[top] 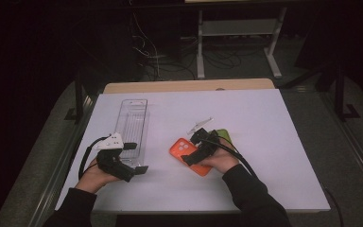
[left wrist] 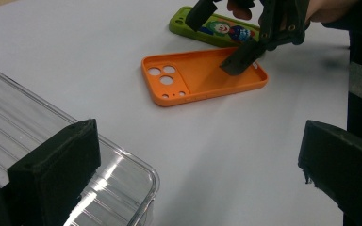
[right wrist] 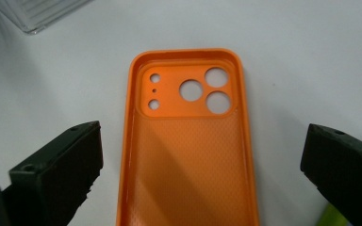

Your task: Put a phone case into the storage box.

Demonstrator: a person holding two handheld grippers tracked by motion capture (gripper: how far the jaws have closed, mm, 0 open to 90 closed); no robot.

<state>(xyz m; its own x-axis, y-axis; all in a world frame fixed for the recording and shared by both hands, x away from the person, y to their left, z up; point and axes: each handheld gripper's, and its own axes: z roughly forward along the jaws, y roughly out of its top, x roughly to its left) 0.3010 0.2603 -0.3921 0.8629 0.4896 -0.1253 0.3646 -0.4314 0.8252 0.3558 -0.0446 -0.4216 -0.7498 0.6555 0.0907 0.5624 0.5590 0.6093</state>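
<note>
Right tool (right wrist: 200,165) gapes wide over the orange case (right wrist: 188,155) — seemingly not touching — left tool (left wrist: 193,169) wide too.

the orange rubbery phone case (right wrist: 188,155) looks matt, its inner floor finely dimpled and its rim smooth. the clear ribbed plastic tray (left wrist: 42,141) is glossy and catches light. the white table top (top: 264,123) is smooth and matt. the green printed phone case (left wrist: 212,26) has a slight sheen.

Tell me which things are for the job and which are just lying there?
For the job:
orange phone case, under the open right gripper
clear plastic tray, by the open left gripper

Just lying there:
green phone case
cables on the floor
</note>
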